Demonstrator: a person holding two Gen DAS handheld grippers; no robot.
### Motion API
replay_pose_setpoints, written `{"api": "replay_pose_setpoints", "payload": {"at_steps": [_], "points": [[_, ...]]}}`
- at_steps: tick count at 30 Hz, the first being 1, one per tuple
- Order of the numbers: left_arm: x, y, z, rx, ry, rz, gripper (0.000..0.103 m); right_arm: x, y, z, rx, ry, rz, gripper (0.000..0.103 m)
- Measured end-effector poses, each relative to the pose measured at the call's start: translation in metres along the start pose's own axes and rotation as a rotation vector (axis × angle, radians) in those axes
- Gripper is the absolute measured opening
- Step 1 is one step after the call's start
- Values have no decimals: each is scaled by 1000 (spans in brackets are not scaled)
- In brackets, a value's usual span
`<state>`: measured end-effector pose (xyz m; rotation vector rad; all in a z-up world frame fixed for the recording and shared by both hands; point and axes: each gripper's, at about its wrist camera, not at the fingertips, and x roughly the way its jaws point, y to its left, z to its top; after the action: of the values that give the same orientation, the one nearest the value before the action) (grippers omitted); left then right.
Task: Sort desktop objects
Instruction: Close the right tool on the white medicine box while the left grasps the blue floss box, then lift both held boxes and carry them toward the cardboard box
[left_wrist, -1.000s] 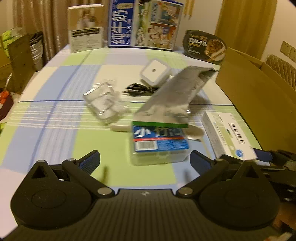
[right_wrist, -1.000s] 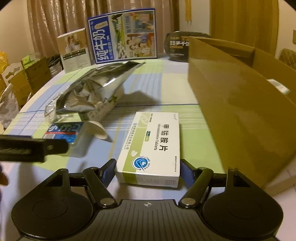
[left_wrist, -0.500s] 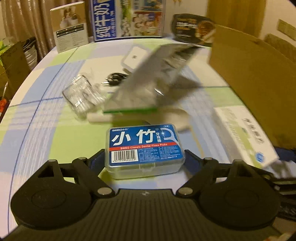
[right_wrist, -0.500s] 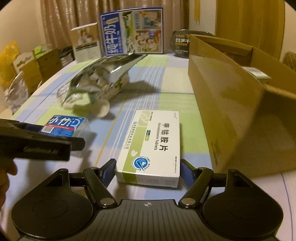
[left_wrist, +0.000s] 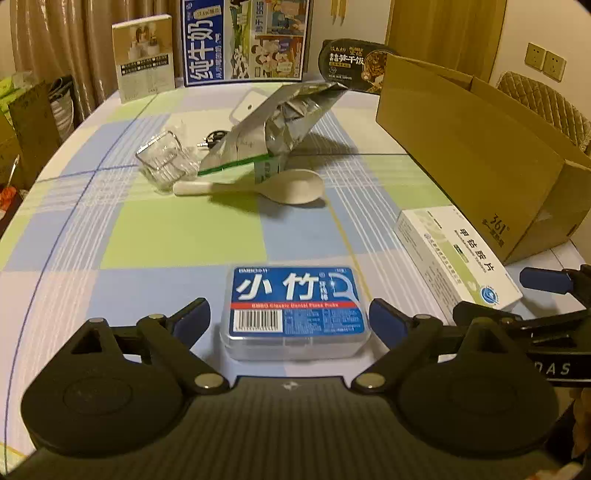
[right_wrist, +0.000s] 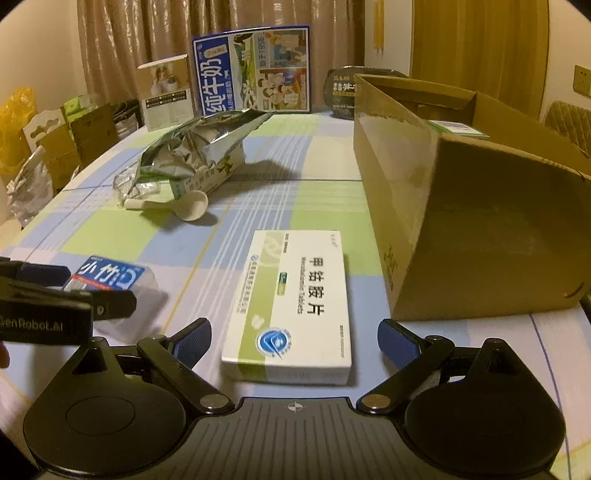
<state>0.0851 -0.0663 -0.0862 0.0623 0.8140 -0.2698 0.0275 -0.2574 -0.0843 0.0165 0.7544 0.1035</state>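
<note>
Both jaws gape: left around floss box (left_wrist: 295, 312), right around tablet box (right_wrist: 291, 306).

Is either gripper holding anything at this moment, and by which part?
Nothing is held. The left gripper is open, straddling the floss pick box without touching it. The right gripper is open around the tablet box, gaps on both sides.

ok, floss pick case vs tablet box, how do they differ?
The clear plastic floss pick case with a blue label is small with rounded corners; the white-and-green cardboard tablet box is longer, flatter and sharp-edged. The case sits between the left gripper fingers, the box between the right gripper fingers. Both lie flat on the checked tablecloth, label up, neither clamped.
</note>
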Motion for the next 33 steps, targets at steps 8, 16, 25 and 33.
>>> {"api": "replay_pose_setpoints", "payload": {"at_steps": [8,16,25,33], "points": [[10,-4,0,19,17,15,91,11,-5,5,7,-3,-21,94],[19,-5,-1,36,26,17,84,19,-1,5,-14,0,-15,94],[16,-1,-2,36,22,25,84,30,2,10,-2,18,-23,68],[11,-1,0,39,20,13,83,7,3,12,-31,-19,-17,68]]}}
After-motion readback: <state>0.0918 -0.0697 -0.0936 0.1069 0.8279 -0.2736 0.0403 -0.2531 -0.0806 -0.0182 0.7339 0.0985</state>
